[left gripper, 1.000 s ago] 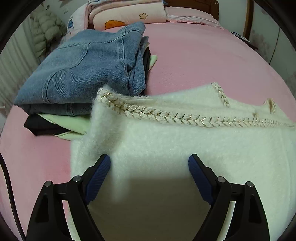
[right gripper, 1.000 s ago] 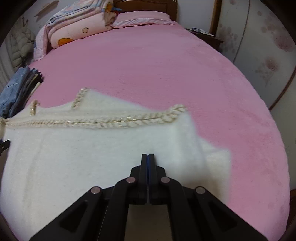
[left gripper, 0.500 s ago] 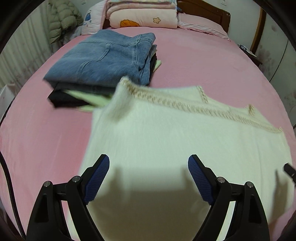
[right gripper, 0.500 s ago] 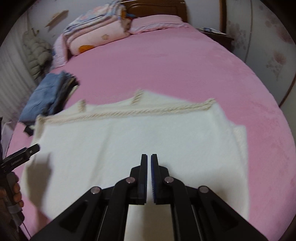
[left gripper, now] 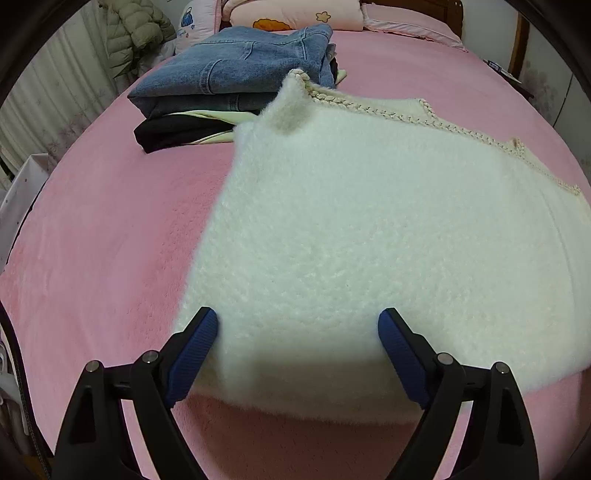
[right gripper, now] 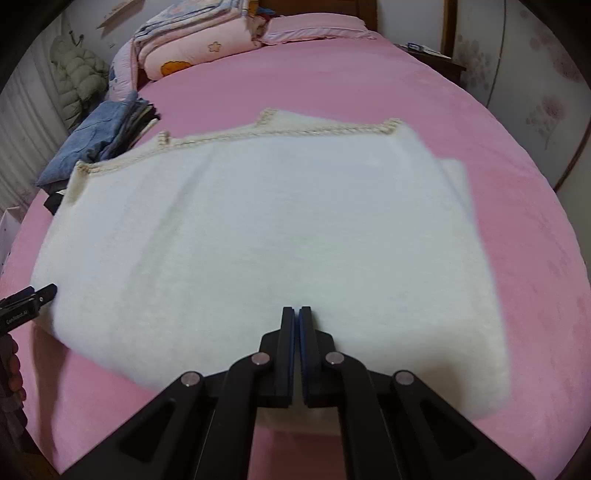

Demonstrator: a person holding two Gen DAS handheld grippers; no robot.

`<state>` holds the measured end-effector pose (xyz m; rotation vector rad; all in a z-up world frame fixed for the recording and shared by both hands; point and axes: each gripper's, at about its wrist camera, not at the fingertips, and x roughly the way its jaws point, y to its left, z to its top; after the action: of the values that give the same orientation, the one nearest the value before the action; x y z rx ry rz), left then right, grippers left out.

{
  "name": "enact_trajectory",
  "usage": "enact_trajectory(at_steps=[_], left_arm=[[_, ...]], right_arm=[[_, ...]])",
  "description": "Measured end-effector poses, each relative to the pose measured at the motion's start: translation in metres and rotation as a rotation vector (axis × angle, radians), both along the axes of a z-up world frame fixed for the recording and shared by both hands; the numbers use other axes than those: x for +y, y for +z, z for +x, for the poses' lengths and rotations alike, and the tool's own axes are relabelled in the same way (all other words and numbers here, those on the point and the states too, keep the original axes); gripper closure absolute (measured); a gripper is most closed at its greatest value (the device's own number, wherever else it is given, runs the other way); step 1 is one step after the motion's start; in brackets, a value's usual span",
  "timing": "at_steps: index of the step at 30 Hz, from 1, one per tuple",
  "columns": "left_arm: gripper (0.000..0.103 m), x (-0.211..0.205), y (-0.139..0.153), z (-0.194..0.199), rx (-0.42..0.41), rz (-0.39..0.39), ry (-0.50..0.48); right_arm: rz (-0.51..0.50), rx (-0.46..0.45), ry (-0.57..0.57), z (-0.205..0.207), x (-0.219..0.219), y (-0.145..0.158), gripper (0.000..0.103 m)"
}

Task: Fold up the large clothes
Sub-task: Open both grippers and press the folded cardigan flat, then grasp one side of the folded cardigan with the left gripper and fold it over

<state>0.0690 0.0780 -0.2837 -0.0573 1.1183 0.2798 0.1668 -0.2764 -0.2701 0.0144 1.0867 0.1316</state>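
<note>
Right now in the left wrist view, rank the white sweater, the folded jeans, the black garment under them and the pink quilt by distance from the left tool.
1. White sweater, right before the left tool.
2. Black garment, upper left, bottom of the pile.
3. Folded jeans, atop that pile.
4. Pink quilt, at the headboard.

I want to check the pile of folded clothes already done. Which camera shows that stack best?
The left wrist view: the stack of folded clothes sits close and sharp, jeans on top, a pale and a black layer beneath. The right wrist view shows it small at the left edge, partly hidden behind the white sweater.
</note>
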Motion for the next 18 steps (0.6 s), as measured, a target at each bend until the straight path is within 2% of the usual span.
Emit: enact_trajectory(at_steps=[3, 9, 12, 18], left_arm=[[0.014, 0.0, -0.001, 0.003, 0.002, 0.001, 0.02], [0.013, 0.001, 0.0, 0.006, 0.016, -0.01, 0.049], [0.013, 0.001, 0.001, 0.007, 0.033, -0.023, 0.057], [0.013, 0.001, 0.013, 0.008, 0.074, -0.104, 0.061]], right_arm=[[0.001, 0.01, -0.015, -0.002, -0.013, -0.001, 0.103], [-0.043, 0.016, -0.017, -0.001, -0.004, 0.0, 0.1], [-0.032, 0.023, -0.032, 0.0, -0.006, 0.0, 0.1], [-0.011, 0.07, -0.057, 0.004, -0.007, 0.002, 0.1]])
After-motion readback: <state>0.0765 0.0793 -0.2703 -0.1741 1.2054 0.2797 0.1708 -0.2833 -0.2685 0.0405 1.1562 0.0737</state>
